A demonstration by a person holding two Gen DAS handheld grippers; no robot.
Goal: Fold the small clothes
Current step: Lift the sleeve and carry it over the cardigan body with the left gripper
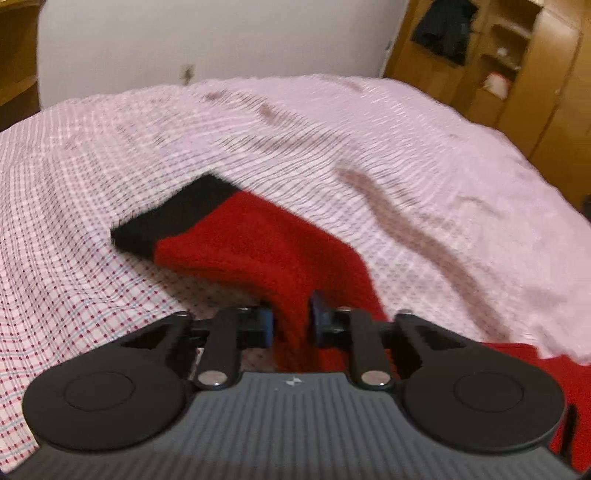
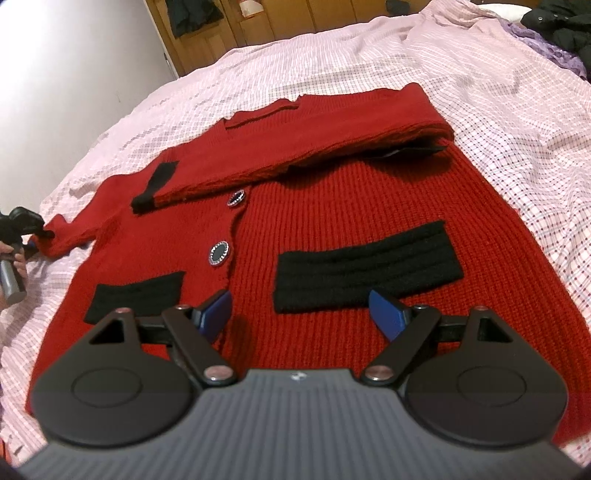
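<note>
A red knitted cardigan with black pockets and round dark buttons lies flat on the bed. One sleeve is folded across its chest and ends in a black cuff. The other sleeve runs forward from my left gripper, whose blue pads are shut on its red knit. That sleeve's black cuff hangs just over the sheet. My right gripper is open over the cardigan's lower front, with nothing between its fingers.
A pink checked sheet covers the whole bed in soft wrinkles. A white wall and wooden wardrobes stand beyond the far edge. Dark clothes are piled at the bed's far right. A hand holds the left gripper's handle at the left.
</note>
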